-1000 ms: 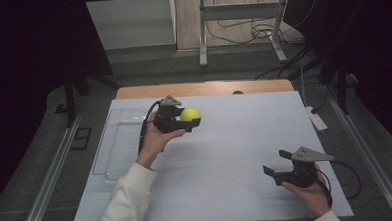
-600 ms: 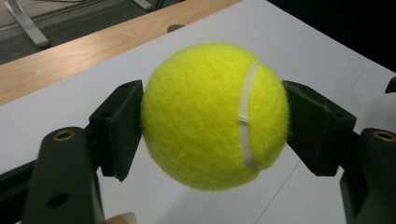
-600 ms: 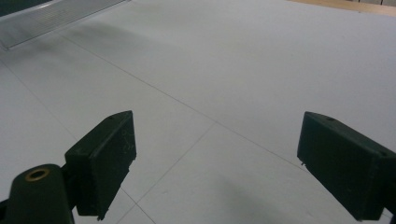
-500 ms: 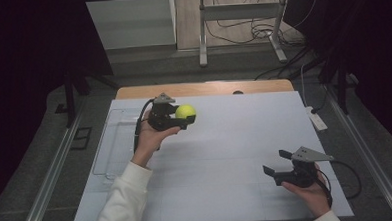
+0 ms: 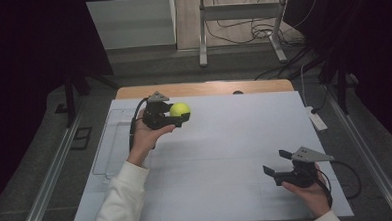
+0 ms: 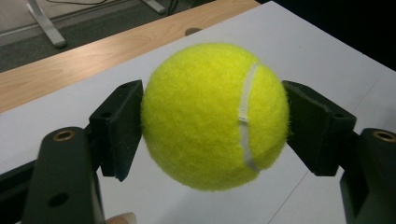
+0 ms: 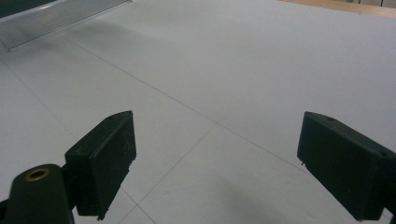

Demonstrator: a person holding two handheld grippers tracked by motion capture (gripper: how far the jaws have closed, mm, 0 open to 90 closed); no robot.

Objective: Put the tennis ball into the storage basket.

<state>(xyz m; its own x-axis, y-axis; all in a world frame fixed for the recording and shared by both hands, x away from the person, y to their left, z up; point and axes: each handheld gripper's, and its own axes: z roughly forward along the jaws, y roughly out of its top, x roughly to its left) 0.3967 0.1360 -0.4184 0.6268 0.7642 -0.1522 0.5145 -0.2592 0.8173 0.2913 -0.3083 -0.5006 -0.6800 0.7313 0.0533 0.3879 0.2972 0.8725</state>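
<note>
A yellow tennis ball (image 5: pixel 180 109) (image 6: pixel 215 114) is held off the white table sheet (image 5: pixel 225 139) at the back left, with my left gripper (image 5: pixel 176 116) (image 6: pixel 215 121) shut on it; its two black pads (image 6: pixel 119 126) press the ball's sides. My right gripper (image 5: pixel 278 163) (image 7: pixel 224 163) rests low near the front right of the sheet, open, with only bare sheet between its pads (image 7: pixel 105 156).
A clear plastic tray (image 5: pixel 110 144) (image 7: pixel 51 16) lies along the sheet's left side. The wooden table edge (image 5: pixel 208 88) (image 6: pixel 84 65) runs behind the sheet. A white power strip (image 5: pixel 316 119) sits off the right edge. Metal stand legs and cables are on the floor beyond.
My left gripper has carried the ball a little to the left and toward the back of the table. The right gripper has stayed put.
</note>
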